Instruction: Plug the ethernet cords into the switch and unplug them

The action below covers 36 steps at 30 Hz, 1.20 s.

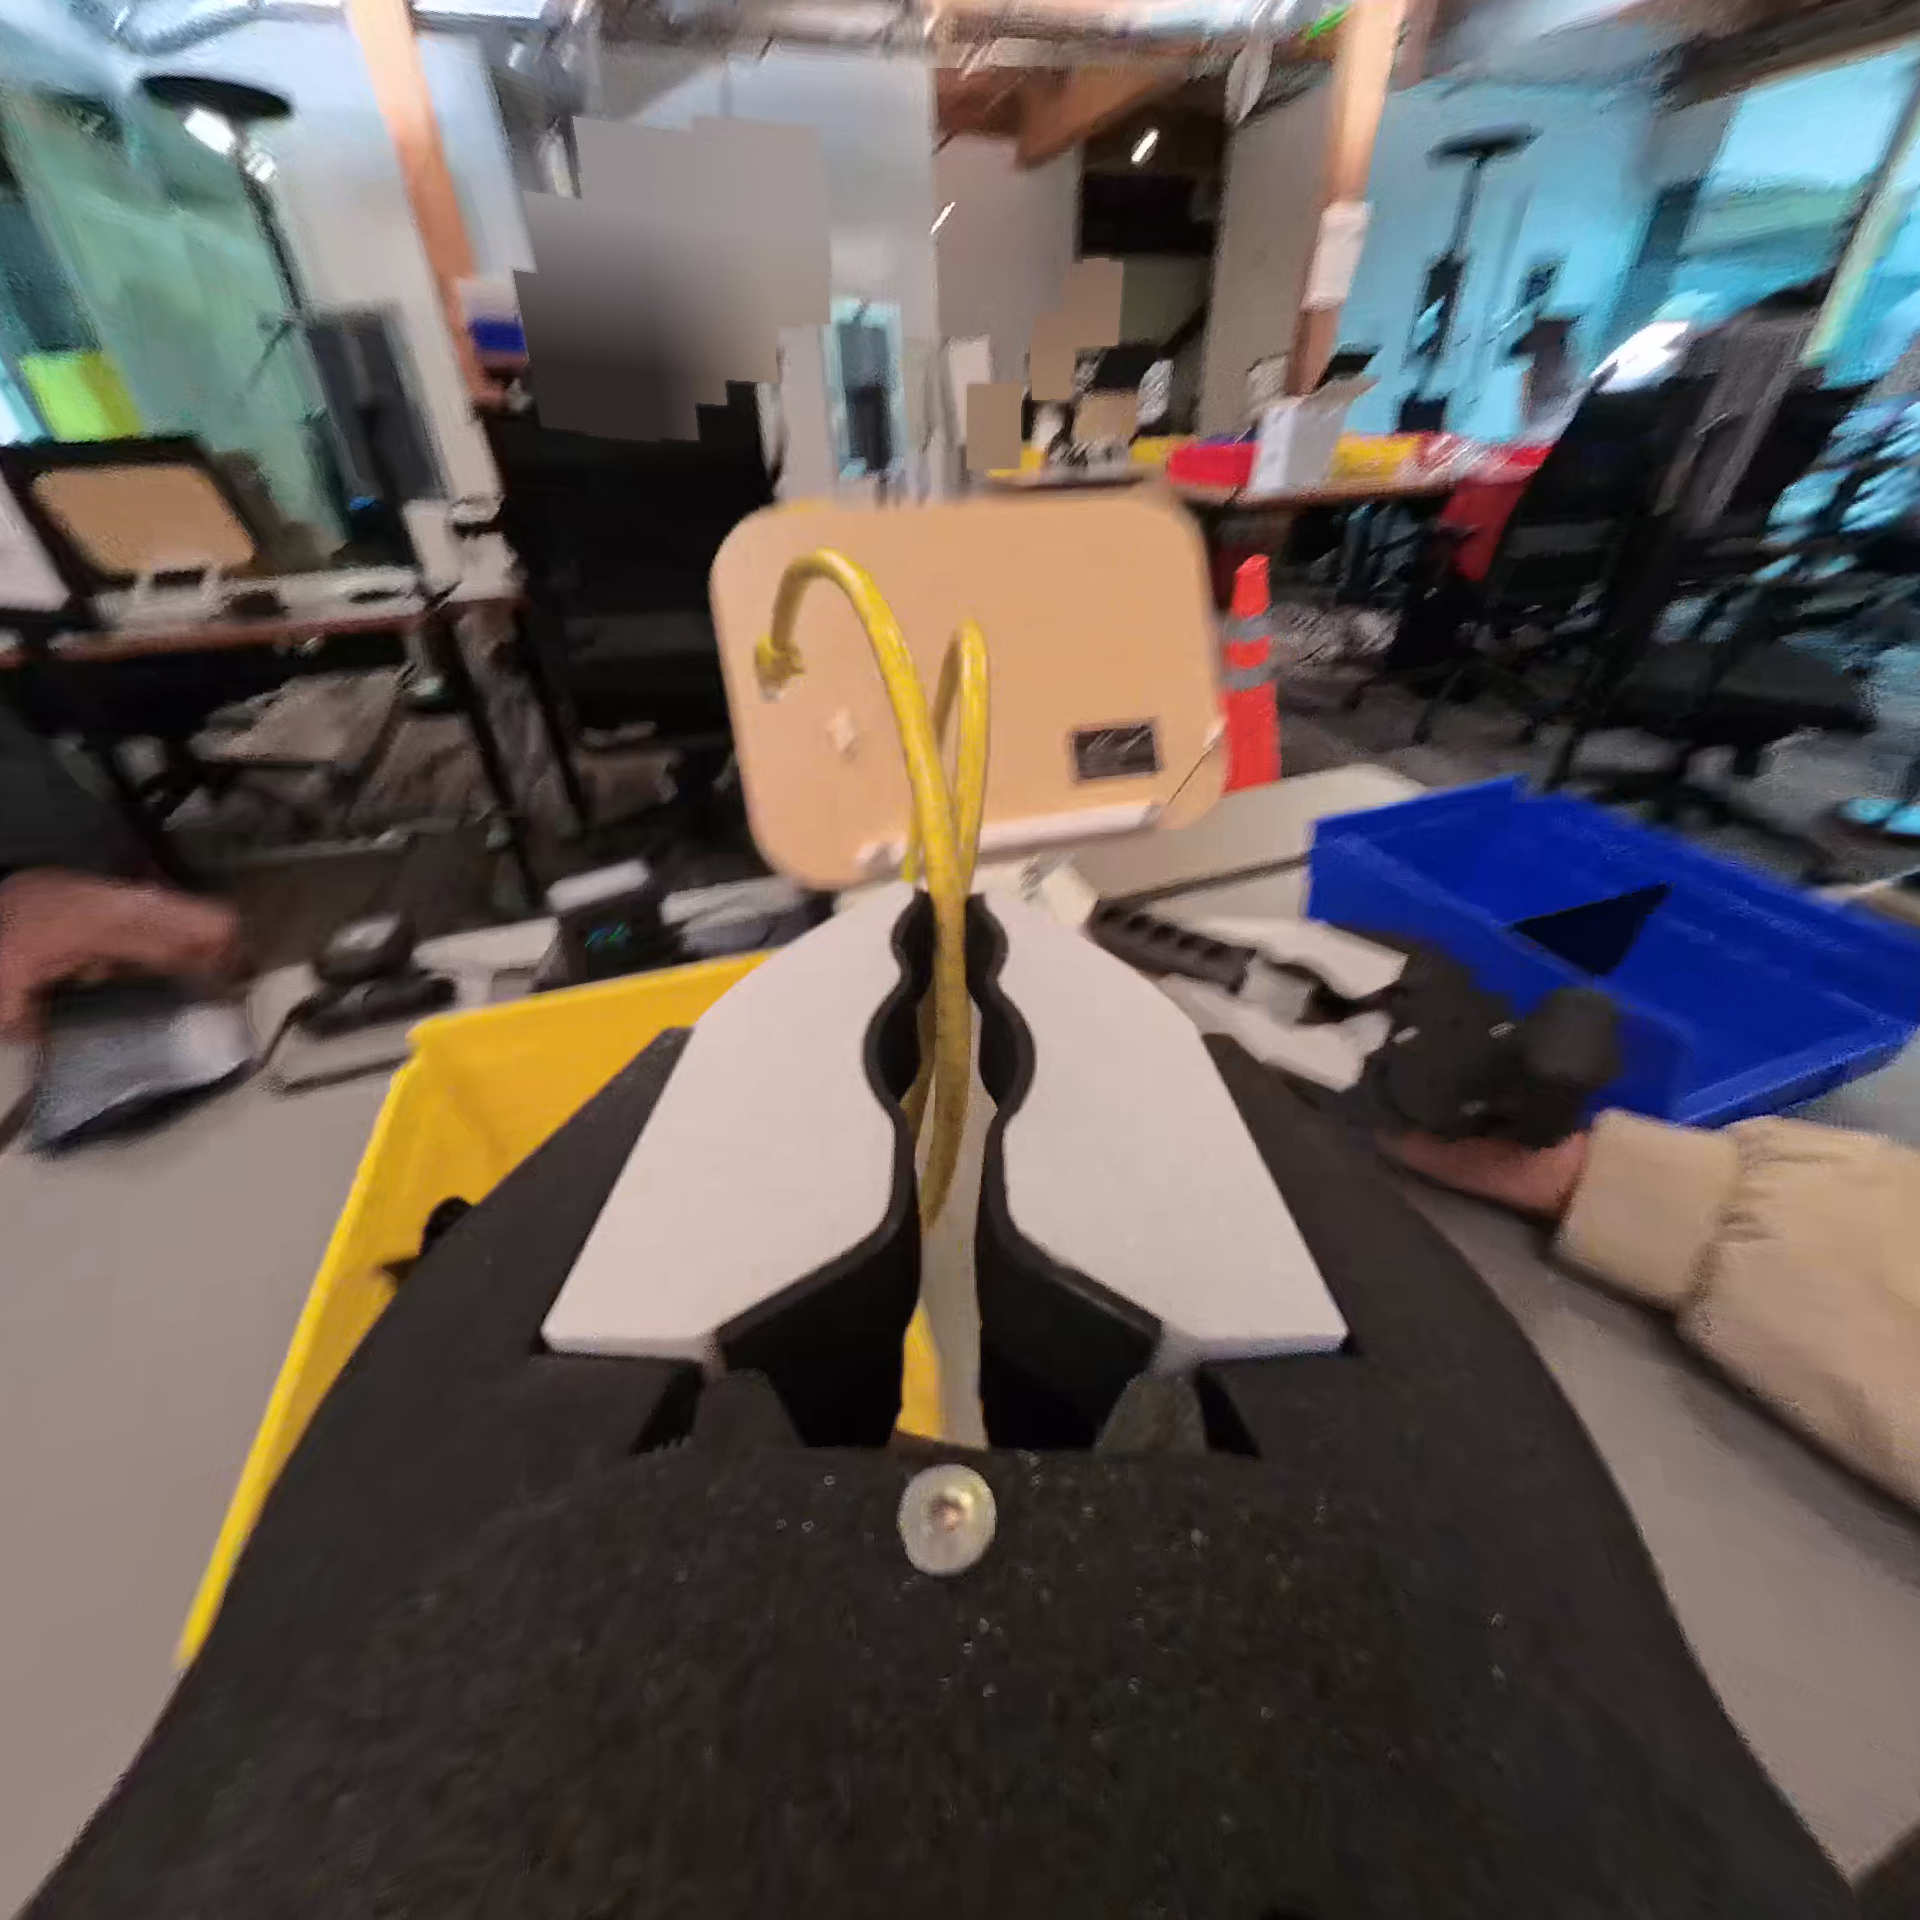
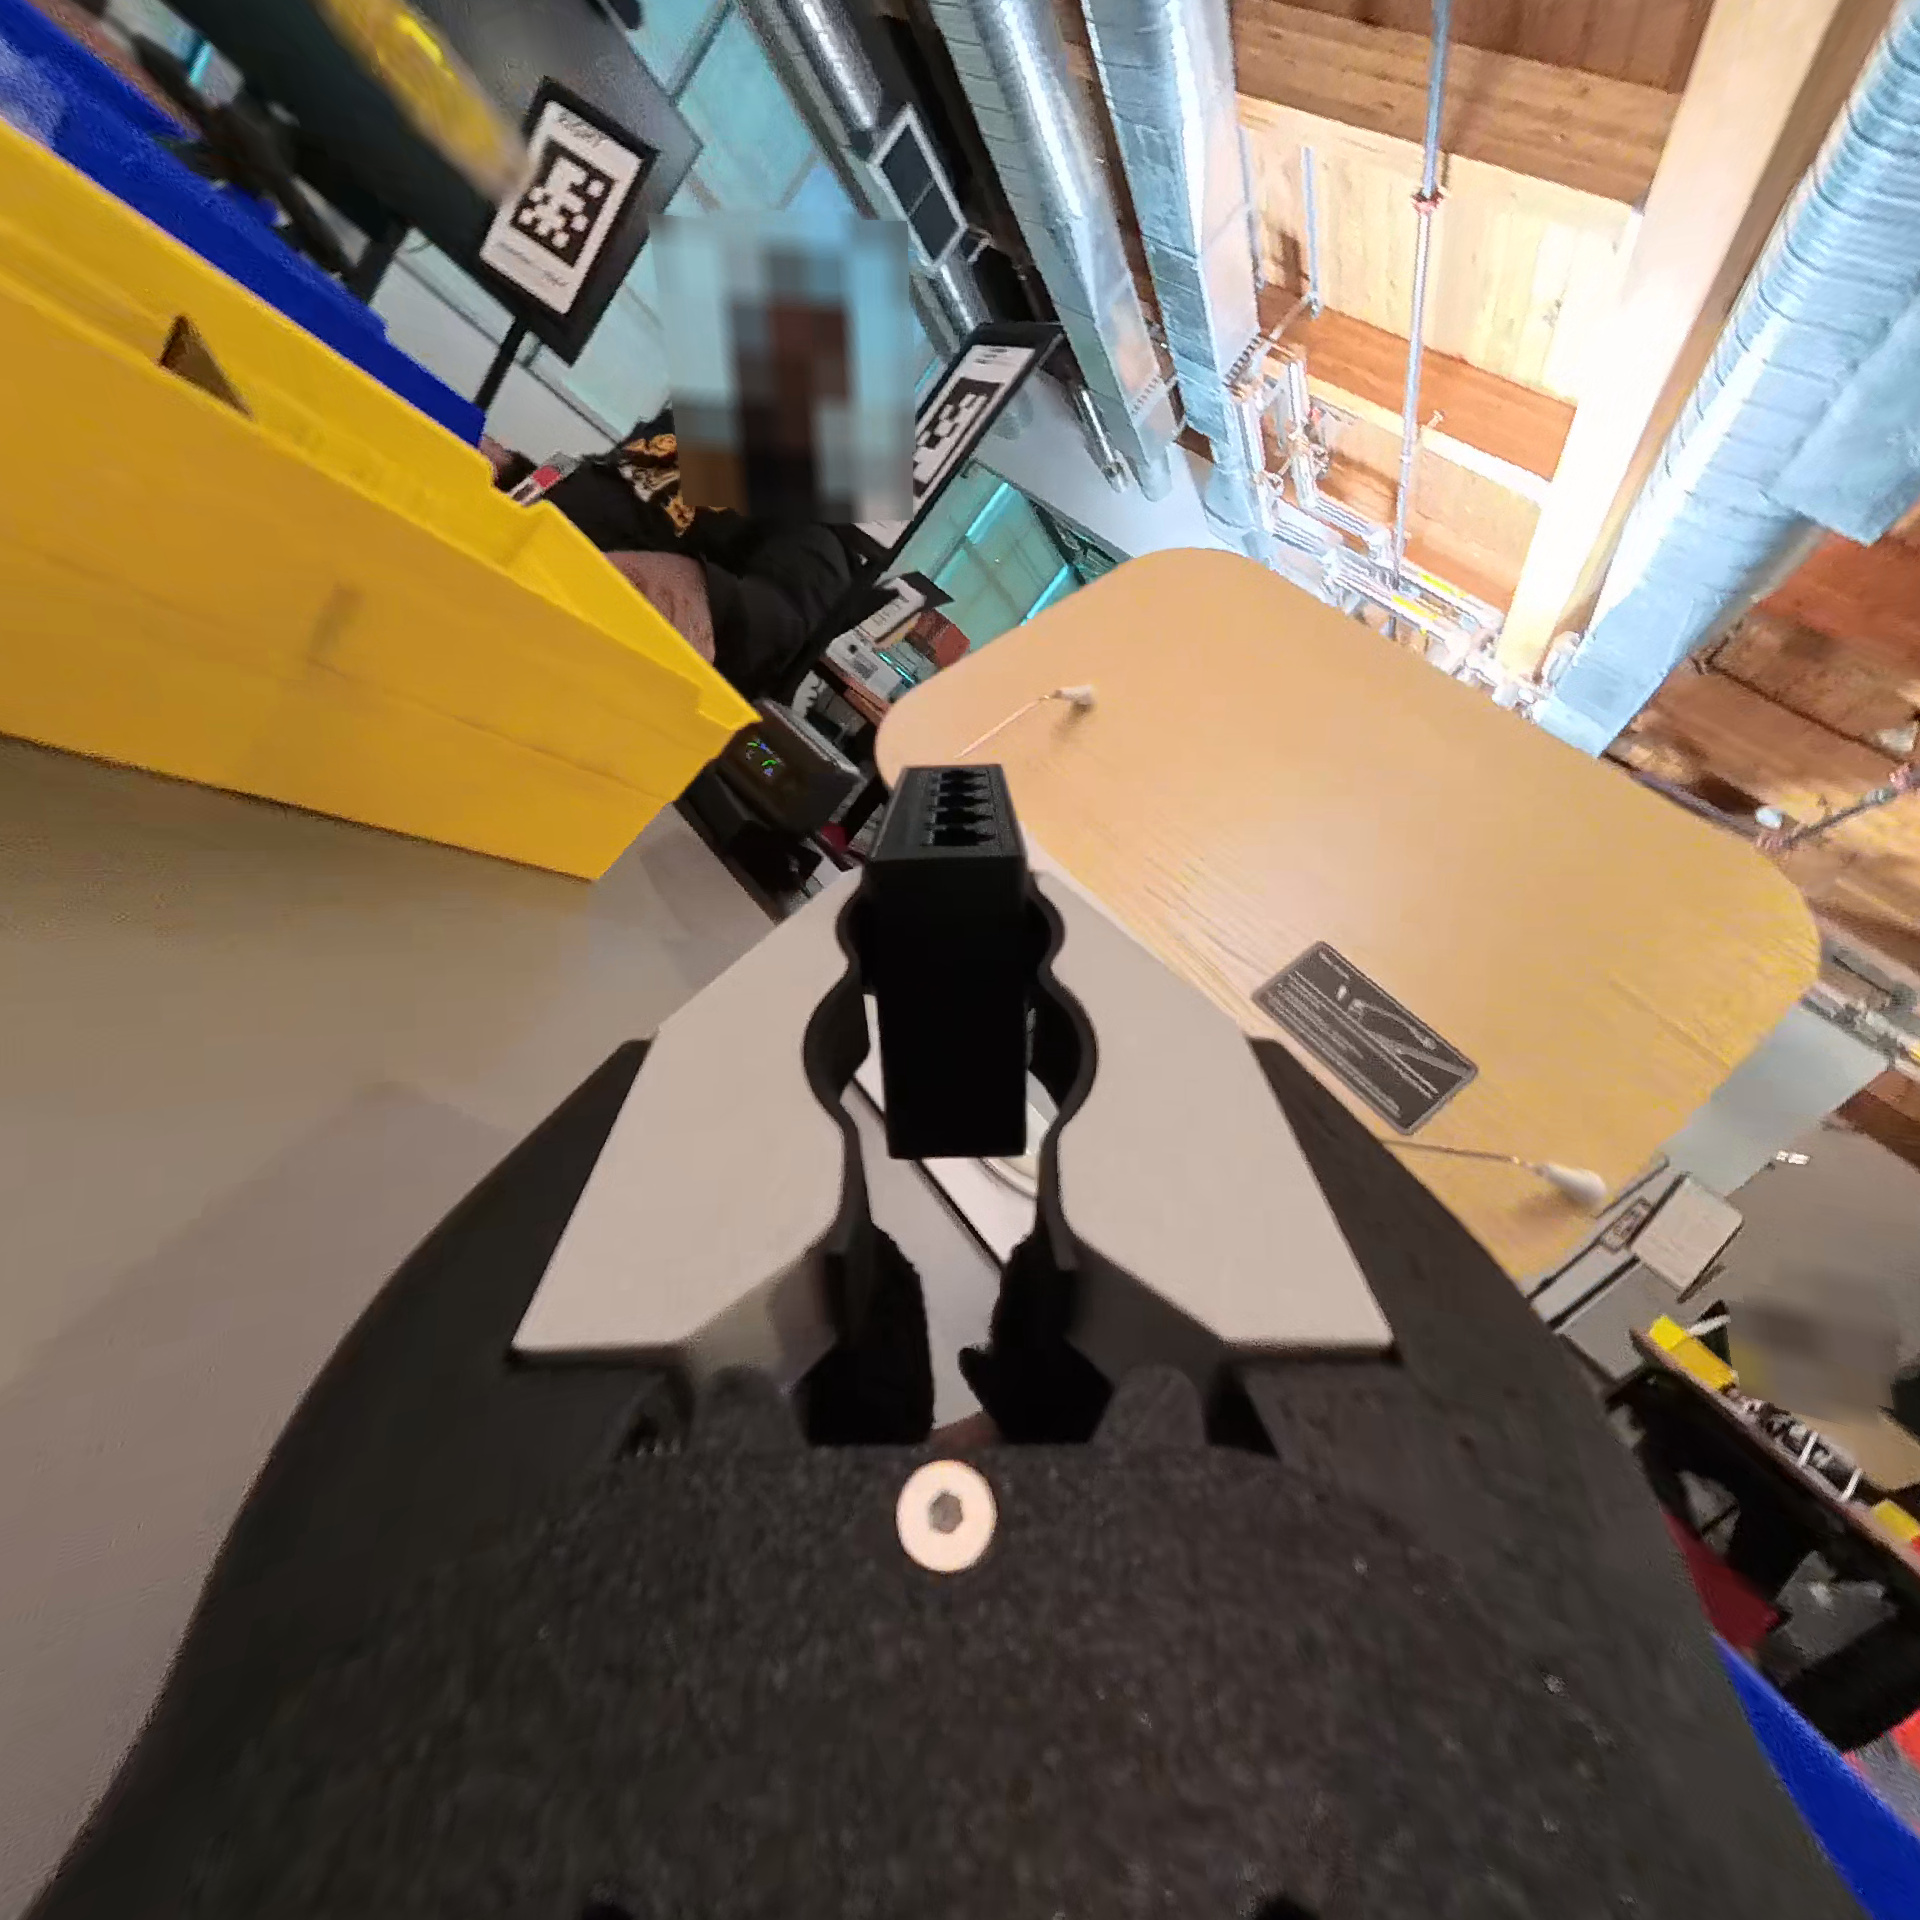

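My left gripper [image 1: 943, 925] is shut on a yellow ethernet cord [image 1: 940, 790]. The cord rises from between the pads in a loop, and its plug [image 1: 777, 665] hangs free at the upper left. My right gripper [image 2: 948, 914] is shut on the black switch [image 2: 951, 966] and holds it end-up above the table. The switch's row of ports [image 2: 961, 805] faces up and away, and no cord is in them. In the left wrist view, the right gripper's black body [image 1: 1496, 1060] shows at the right, held by a hand in a beige sleeve [image 1: 1745, 1247].
A yellow bin [image 1: 468, 1122] sits just behind my left gripper and also shows in the right wrist view [image 2: 312, 623]. A blue bin [image 1: 1621, 935] stands at the right. A tan board [image 1: 1039, 644] stands behind the grey table [image 1: 125, 1299]. Another person's hand [image 1: 94, 935] is at the left.
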Motion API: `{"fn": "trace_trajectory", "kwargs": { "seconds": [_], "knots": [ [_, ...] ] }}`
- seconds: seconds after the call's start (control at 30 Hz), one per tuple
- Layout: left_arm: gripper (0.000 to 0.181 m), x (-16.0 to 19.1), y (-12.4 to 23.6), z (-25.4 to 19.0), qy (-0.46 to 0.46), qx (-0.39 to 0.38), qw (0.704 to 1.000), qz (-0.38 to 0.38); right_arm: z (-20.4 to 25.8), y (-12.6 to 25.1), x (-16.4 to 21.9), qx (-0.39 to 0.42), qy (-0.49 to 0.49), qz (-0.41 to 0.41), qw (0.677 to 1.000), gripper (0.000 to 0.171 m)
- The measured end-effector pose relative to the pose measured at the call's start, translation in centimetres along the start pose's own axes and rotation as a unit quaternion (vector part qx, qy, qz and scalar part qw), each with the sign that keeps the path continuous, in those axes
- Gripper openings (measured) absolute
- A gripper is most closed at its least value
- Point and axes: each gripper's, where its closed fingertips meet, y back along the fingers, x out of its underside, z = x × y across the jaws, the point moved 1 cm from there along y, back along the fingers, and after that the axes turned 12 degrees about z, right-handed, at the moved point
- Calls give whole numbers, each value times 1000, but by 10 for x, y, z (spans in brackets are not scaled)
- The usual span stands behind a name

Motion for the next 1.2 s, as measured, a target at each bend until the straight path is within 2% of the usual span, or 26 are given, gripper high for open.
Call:
{"fn": "trace_trajectory", "kwargs": {
  "seconds": [0.1,0.17,0.23,0.33,0.4,0.47,0.63,0.77,0.87,0.97,1.07,1.2],
  "knots": [
    [6,-25,18,-30,57,76,995,-41,-15,1,3,13,-45,0,999,25],
    [5,-12,20,-45,146,140,978,-44,-25,2,4,23,-74,-4,997,25],
    [5,30,10,-54,252,185,950,-9,-35,5,3,31,-103,-15,994,25],
    [6,131,-12,-66,375,187,902,99,-39,6,3,28,-121,-27,992,25],
    [5,194,-18,-72,419,160,876,176,-34,4,4,23,-105,-19,994,25],
    [6,229,-19,-71,434,138,864,214,-26,3,2,12,-87,-20,996,25],
    [9,262,-10,-46,350,32,893,281,-13,2,0,-5,-55,-17,998,25],
    [17,253,-1,-18,208,-70,933,285,-13,0,2,-8,-61,-11,998,25],
    [18,240,-7,-16,88,-87,949,289,-14,-2,4,-11,-65,-7,998,25],
    [19,242,-18,-8,16,-86,940,329,-12,-2,4,-14,-63,-5,998,25],
    [23,261,-30,13,10,-88,924,372,-11,-2,4,-16,-63,-5,998,26],
    [27,289,-43,3,115,-26,905,408,-11,-2,5,-20,-67,-2,998,26]
  ]
}}
